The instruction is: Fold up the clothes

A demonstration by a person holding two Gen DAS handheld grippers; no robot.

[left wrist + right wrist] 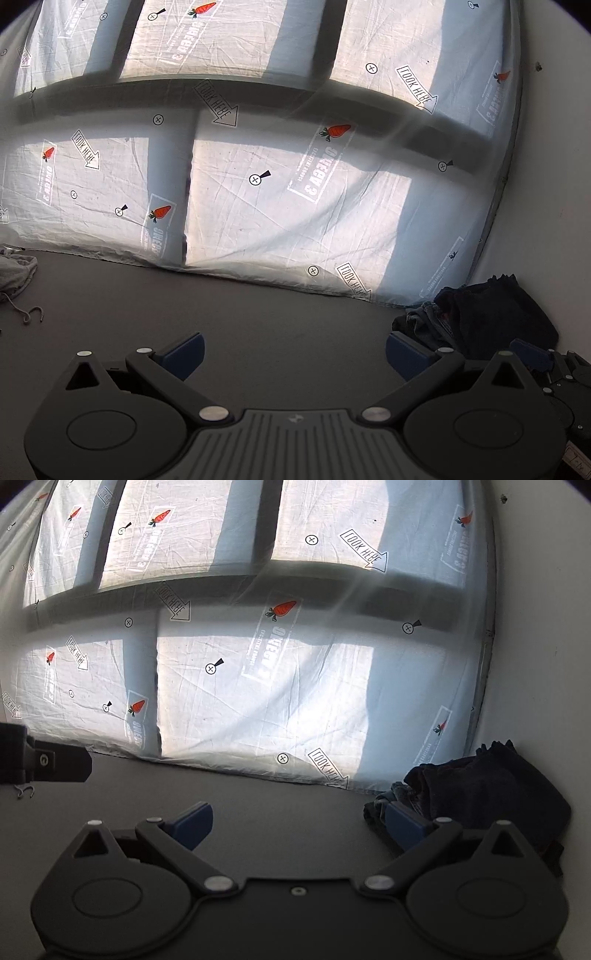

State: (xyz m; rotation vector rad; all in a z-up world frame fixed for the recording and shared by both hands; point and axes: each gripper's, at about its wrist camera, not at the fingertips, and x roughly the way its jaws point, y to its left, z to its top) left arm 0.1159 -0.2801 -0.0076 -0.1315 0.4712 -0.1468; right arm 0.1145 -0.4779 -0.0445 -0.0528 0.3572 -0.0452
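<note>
1. "LOOK HERE", boxed inside arrow outlines, repeats across the white printed sheet (229,686) hung behind the table, clearest at 1 o'clock in the right wrist view.
2. Mirrored "OMEGA 3" panels sit beside orange carrot prints (338,130) on the same sheet; the smaller lines are unreadable.

table (258,314): matt grey | sheet (295,206): creased cloth | clothes (491,790): dark fabric

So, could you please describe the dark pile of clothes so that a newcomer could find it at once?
Start at the printed white sheet hanging behind the grey table, and follow its lower edge right to the white wall. In that corner sits the dark pile of clothes, navy cloth heaped over blue denim. The only other garment, a light grey garment, lies at the far left.
</note>
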